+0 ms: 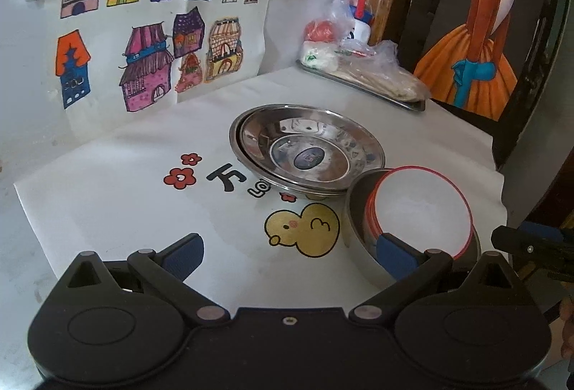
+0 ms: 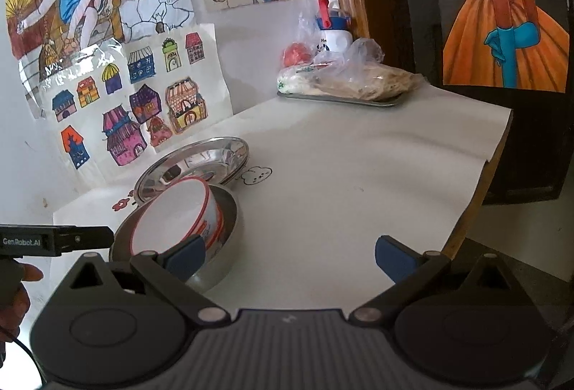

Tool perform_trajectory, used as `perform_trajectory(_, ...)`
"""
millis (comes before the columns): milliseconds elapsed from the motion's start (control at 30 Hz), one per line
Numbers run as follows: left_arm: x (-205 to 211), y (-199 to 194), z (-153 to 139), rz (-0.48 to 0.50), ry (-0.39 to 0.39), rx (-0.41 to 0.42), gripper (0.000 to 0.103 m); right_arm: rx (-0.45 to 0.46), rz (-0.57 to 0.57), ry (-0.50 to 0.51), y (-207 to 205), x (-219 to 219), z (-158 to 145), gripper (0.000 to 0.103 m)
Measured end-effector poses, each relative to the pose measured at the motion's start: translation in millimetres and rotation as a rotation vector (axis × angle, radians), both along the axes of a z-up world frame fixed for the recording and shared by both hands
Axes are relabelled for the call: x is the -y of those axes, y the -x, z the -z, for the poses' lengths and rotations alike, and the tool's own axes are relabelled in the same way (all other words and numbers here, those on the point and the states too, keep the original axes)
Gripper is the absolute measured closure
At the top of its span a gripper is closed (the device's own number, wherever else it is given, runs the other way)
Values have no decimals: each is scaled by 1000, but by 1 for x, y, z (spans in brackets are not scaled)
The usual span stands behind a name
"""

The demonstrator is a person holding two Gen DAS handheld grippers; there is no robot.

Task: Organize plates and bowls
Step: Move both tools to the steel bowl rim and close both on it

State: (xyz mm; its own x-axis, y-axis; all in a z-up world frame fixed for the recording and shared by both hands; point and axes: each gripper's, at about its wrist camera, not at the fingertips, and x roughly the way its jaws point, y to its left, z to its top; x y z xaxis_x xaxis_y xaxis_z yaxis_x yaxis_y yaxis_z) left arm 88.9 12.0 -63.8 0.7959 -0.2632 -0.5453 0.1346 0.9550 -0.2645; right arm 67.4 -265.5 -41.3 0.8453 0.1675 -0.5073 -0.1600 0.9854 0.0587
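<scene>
Two stacked steel plates (image 1: pixel 308 153) lie on the white paper-covered table (image 1: pixel 107 207); they also show in the right wrist view (image 2: pixel 193 171). In front of them a white bowl with a red rim (image 1: pixel 423 207) sits tilted inside a steel bowl (image 1: pixel 355 221), also seen in the right wrist view as white bowl (image 2: pixel 172 214) and steel bowl (image 2: pixel 229 225). My left gripper (image 1: pixel 290 252) is open and empty, its right finger at the steel bowl's near edge. My right gripper (image 2: pixel 290 255) is open and empty, its left finger in front of the steel bowl.
A metal tray (image 1: pixel 362 85) with bagged food and a bottle stands at the back right (image 2: pixel 340 99). Children's drawings (image 1: pixel 143 31) hang on the wall behind. A dark cabinet with a painting (image 2: pixel 502 31) stands at the table's right edge.
</scene>
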Motion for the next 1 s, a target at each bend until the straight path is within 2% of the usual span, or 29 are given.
perform_trajectory(433,6,-14,1,6,-24,-32,1,-45,18,38,-10,-5,0,0)
perform_trajectory(800,10,-25,-2,37,-34,-69,1,-87,-26,204,-23,-26,-9,0)
perform_trajectory(1000,8,-30,-1,39,-17,-94,8,-116,-32,243,-31,-35,-7,1)
